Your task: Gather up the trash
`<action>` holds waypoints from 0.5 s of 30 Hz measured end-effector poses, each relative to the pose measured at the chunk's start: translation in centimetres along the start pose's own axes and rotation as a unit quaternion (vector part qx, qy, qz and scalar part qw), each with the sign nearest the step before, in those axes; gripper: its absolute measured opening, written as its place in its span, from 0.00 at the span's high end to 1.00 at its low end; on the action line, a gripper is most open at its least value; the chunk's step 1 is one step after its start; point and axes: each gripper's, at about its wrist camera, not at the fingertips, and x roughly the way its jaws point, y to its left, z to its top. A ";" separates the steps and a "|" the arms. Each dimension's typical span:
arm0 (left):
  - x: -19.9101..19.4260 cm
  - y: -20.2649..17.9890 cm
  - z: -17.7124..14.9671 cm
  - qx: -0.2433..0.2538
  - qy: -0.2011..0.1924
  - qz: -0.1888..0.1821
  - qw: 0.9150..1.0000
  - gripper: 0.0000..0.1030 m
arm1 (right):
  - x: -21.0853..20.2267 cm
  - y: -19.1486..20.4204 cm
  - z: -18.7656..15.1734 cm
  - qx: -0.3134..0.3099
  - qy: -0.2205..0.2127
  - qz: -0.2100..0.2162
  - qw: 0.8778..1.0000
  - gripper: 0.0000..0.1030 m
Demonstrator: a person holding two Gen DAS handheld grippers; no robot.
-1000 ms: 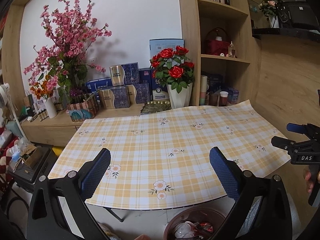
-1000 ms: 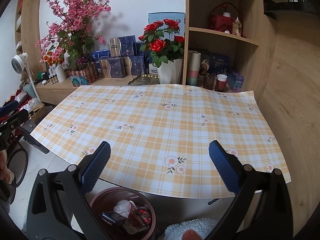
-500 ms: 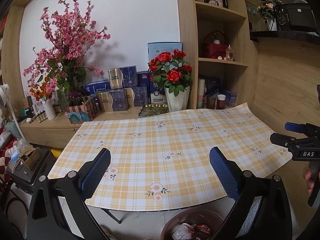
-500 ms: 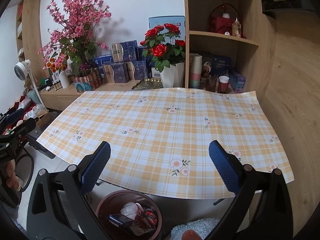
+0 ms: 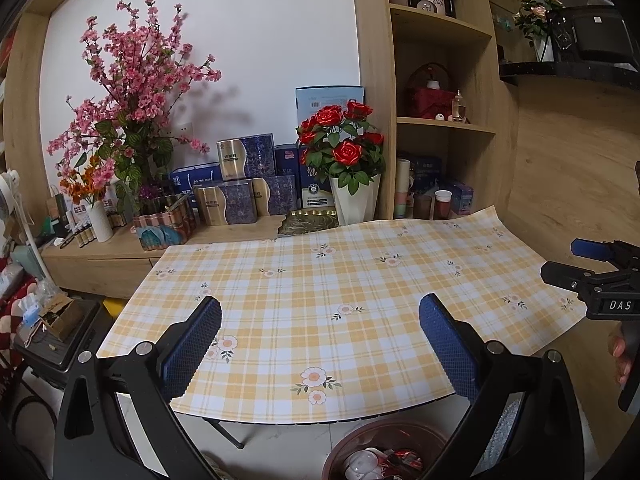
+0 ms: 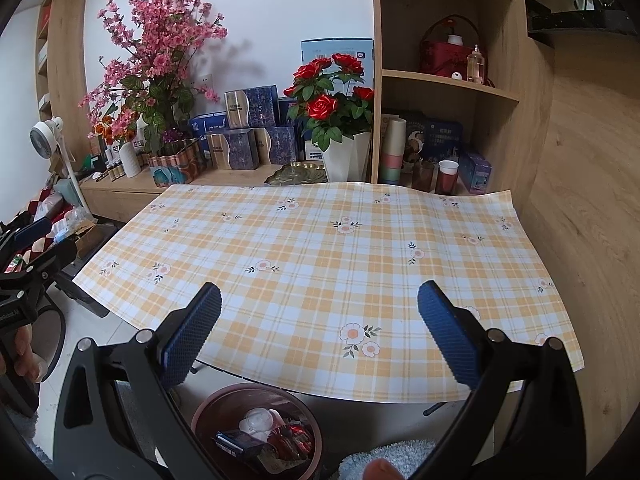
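Two grippers are in your hands, and both hover above the near edge of the table with the yellow plaid, flower-printed cloth (image 6: pixel 320 248). Your left gripper (image 5: pixel 320 344) has its blue textured pads spread wide with nothing between them; your right gripper (image 6: pixel 319 326) is likewise spread wide and holds nothing. From the left wrist view, the right gripper sits at about 3 o'clock, beyond the cloth's right corner; from the right wrist view, the left gripper (image 6: pixel 30 252) shows at about 9 o'clock, off the cloth's left edge. The round reddish-brown trash bin (image 6: pixel 256 432) stands on the floor under the table's near edge, at about 6 o'clock in the right wrist view, and already holds crumpled wrappers, a white cup-like piece and a dark flat packet. In the left wrist view the same bin (image 5: pixel 384 452) peeks in at about 5 o'clock. At 12 o'clock behind the table stand a white vase of red roses (image 6: pixel 332 112), stacked dark blue and gold boxes (image 6: pixel 244 128) and a tall spray of pink blossoms (image 6: pixel 156 52).
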 end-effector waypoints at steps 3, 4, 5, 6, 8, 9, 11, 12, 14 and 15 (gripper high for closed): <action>0.0 -0.1 0.0 0.001 0.000 0.000 1.000 0.06 | 0.0 0.0 0.0 0.002 0.001 0.000 1.000 0.06; 0.1 -0.1 0.0 0.001 -0.001 0.000 1.000 0.06 | 0.0 0.0 0.0 0.002 0.001 0.000 1.000 0.06; 0.1 -0.1 0.0 0.001 -0.001 0.001 1.000 0.06 | 0.0 0.0 0.0 0.001 0.001 0.000 1.000 0.06; 0.1 -0.1 0.0 0.001 -0.001 0.001 1.000 0.06 | 0.0 0.0 0.0 0.001 0.001 0.000 1.000 0.06; 0.2 -0.1 0.1 0.000 -0.001 0.001 1.000 0.06 | 0.0 0.0 0.0 0.001 0.001 0.001 1.000 0.06; 0.2 -0.1 0.0 0.000 -0.001 0.001 1.000 0.06 | 0.0 0.0 0.0 0.001 0.001 0.000 1.000 0.06; 0.1 -0.1 0.0 -0.001 -0.001 0.001 1.000 0.06 | 0.0 0.0 0.0 0.001 0.001 -0.001 1.000 0.06; 0.2 -0.1 0.0 -0.002 -0.001 0.001 1.000 0.06 | 0.0 0.0 0.0 0.002 0.001 -0.001 1.000 0.06; 0.1 0.0 -0.1 -0.003 -0.001 0.000 1.000 0.06 | 0.0 0.0 0.0 0.002 0.002 -0.001 1.000 0.06; 0.1 0.0 -0.1 -0.002 -0.002 0.000 1.000 0.06 | 0.0 0.0 0.1 0.003 0.002 -0.001 1.000 0.06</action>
